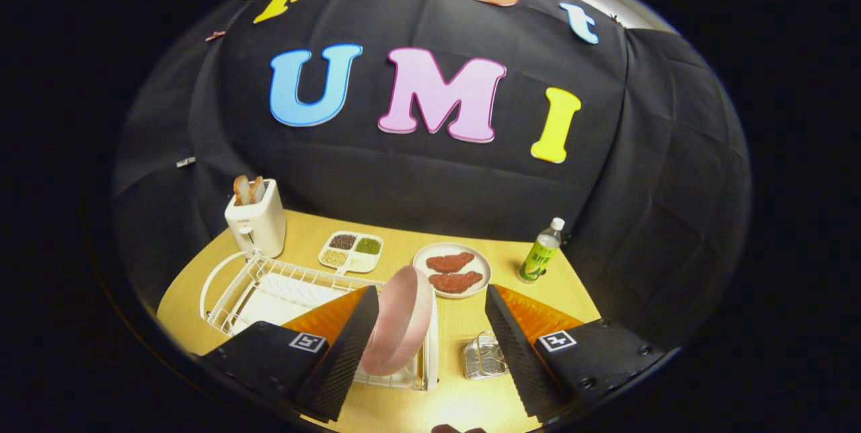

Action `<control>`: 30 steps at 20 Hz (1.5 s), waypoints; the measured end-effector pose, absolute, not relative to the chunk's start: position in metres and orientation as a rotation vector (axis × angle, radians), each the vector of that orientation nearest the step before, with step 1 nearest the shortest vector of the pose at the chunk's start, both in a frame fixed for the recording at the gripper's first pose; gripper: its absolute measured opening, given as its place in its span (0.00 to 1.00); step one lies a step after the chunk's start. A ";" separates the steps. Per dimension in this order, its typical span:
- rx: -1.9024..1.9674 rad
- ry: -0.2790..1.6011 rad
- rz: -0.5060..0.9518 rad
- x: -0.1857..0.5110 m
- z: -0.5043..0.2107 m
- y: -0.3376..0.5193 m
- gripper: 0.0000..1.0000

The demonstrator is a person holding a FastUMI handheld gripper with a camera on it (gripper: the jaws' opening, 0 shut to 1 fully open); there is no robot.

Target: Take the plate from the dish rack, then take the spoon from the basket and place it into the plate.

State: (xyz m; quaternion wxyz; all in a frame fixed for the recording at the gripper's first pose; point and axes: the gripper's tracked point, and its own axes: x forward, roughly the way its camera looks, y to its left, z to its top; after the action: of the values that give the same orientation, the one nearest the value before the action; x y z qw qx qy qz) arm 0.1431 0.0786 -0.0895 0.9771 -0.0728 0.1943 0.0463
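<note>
The gripper [430,335] is spread wide, with nothing pressed between its two fingers. The pink plate [402,322] stands on edge in the gap between them, much closer to the left finger and seemingly just beside it; whether they touch cannot be told. A clear space separates the plate from the right finger. The plate sits at the near right end of the white wire dish rack [269,285], which stretches away behind the left finger. Just inside the right finger, on the wooden table [457,332], sits a small wire basket [484,356]; its contents are too small to make out. Beyond the fingers lie a plate of red meat [452,269], a divided dish of beans [351,251], a white toaster [255,218] and a green bottle [540,253].
</note>
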 end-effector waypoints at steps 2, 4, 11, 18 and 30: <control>-0.133 0.471 0.089 0.157 -0.112 0.083 0.98; -0.121 0.539 0.055 0.168 -0.135 0.079 0.96; -0.143 0.664 0.005 0.191 -0.178 0.079 0.76; -0.161 0.690 -0.086 0.189 -0.184 0.071 0.29; -0.364 0.522 -0.088 0.206 -0.128 0.087 0.21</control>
State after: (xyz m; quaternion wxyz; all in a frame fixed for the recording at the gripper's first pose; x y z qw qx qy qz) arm 0.2058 0.0869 -0.1282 0.9489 -0.1789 0.2564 -0.0432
